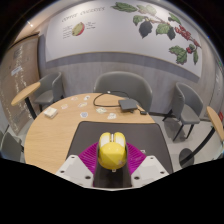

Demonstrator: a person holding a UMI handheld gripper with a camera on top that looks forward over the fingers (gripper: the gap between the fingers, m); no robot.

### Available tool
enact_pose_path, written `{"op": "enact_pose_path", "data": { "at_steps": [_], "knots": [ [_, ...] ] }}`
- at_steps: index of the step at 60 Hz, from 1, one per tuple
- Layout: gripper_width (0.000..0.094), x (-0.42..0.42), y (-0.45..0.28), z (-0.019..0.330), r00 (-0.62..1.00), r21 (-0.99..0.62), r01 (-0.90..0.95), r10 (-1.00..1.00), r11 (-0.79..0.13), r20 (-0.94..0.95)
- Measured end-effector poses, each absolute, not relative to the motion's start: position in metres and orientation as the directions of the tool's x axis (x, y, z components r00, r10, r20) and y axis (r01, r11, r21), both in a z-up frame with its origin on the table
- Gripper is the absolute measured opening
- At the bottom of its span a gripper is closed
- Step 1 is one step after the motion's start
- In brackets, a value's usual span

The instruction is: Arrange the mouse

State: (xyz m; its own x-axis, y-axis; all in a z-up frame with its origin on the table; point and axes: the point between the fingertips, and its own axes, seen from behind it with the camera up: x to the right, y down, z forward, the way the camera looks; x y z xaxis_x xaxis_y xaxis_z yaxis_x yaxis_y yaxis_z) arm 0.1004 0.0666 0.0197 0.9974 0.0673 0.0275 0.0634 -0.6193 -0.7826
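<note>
A yellow mouse (pixel 112 151) sits between the two fingers of my gripper (pixel 112 158). Both magenta pads (pixel 90 157) press against its sides, so the gripper is shut on it. The mouse is held above a round wooden table (pixel 60 130), over a dark mat (pixel 120 124) that lies on the table just beyond the fingers.
A grey device with a cable (pixel 128 103) lies at the far side of the mat. A small white object (pixel 51 113) lies on the table to the left. Grey chairs (pixel 125 87) stand around the table. A wall with fruit pictures (pixel 160 25) is behind.
</note>
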Motion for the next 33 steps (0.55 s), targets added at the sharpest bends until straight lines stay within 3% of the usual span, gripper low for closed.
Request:
{"op": "enact_pose_path", "data": {
  "at_steps": [5,6,15,21,23,33],
  "knots": [
    [0.0388,0.127,0.057,-0.005,0.999,-0.741,0.047,0.027,-0.670,0.040],
    [0.0428,0.131,0.054,-0.010,0.999,-0.730,0.044,0.021,-0.682,0.041],
    [0.0549,0.132,0.043,-0.011,0.998,-0.709,-0.023,0.028,-0.705,-0.061],
    [0.0814,0.135,0.030,0.016,0.995,-0.756,0.007,0.077,-0.655,-0.057],
    [0.0862,0.140,0.024,0.026,0.996,-0.776,0.018,0.083,-0.631,-0.044],
    [0.0868,0.149,-0.025,0.074,0.987,-0.852,-0.003,0.136,-0.524,-0.087]
  ]
}}
